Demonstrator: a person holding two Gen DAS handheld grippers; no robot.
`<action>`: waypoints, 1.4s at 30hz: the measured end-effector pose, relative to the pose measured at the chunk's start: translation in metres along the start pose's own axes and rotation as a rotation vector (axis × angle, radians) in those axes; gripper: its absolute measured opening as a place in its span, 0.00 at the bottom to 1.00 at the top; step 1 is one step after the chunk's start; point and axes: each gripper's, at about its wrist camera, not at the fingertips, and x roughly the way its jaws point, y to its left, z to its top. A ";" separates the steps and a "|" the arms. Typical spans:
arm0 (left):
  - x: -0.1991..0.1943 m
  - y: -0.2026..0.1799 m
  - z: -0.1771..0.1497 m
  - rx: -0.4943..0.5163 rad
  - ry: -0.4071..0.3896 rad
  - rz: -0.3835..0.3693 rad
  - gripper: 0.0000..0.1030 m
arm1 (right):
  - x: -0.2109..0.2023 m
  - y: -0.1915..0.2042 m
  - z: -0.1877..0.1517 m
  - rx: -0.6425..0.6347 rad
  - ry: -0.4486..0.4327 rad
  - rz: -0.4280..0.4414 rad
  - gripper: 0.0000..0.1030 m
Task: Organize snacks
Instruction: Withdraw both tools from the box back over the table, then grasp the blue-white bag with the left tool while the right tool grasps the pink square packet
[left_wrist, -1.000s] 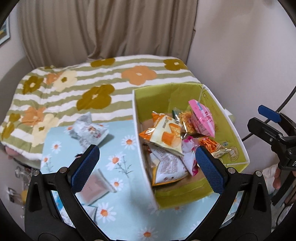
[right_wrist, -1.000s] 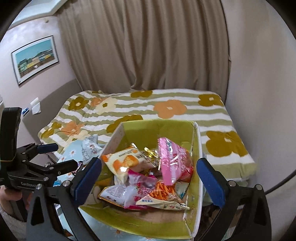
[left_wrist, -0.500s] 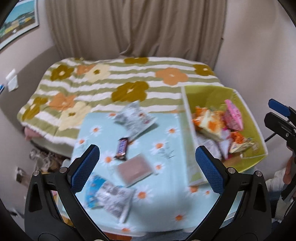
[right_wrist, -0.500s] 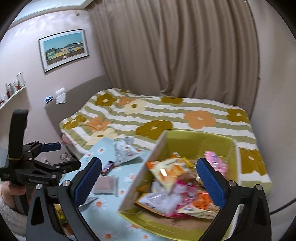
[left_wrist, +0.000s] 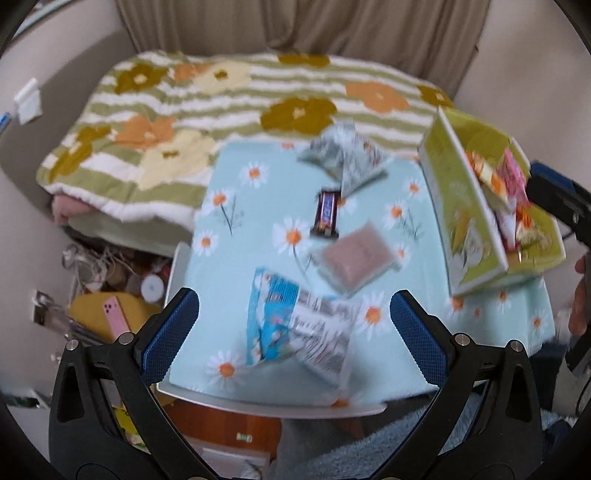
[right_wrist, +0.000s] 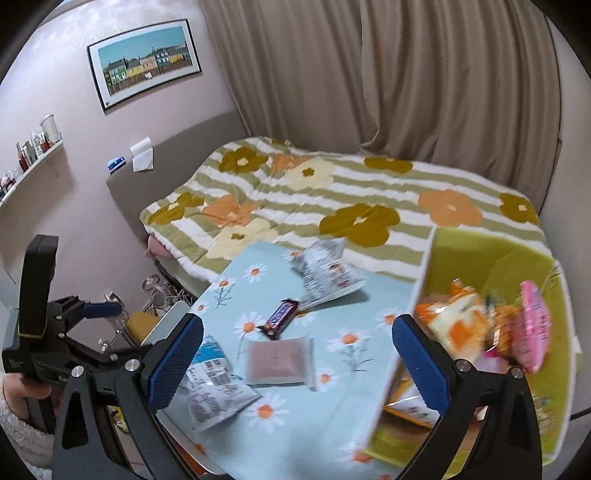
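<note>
The left tool (left_wrist: 294, 328) is hanging spread wide and empty above the near edge of the desk (left_wrist: 236, 258). A blue-and-white snack bag (left_wrist: 299, 328) is lying right between its fingers, its print smeared by blur. Just beyond are sitting a brownish flat packet (left_wrist: 356, 256), a dark chocolate bar (left_wrist: 325, 214) and, farthest, a grey-white bag (left_wrist: 343, 157). The right tool (right_wrist: 297, 360) is likewise gaping with nothing in it; the green box (right_wrist: 498, 254) of snacks is lying behind its right finger, partly hidden and cut off at the frame edge.
</note>
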 end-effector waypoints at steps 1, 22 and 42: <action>0.006 0.004 -0.002 0.017 0.021 -0.013 1.00 | 0.006 0.004 -0.001 0.010 0.010 0.001 0.99; 0.139 -0.009 -0.023 0.231 0.358 -0.238 1.00 | 0.081 0.027 -0.038 0.170 0.169 -0.161 0.99; 0.154 -0.020 -0.047 0.124 0.313 -0.272 0.70 | 0.153 0.006 -0.060 0.073 0.326 -0.073 0.99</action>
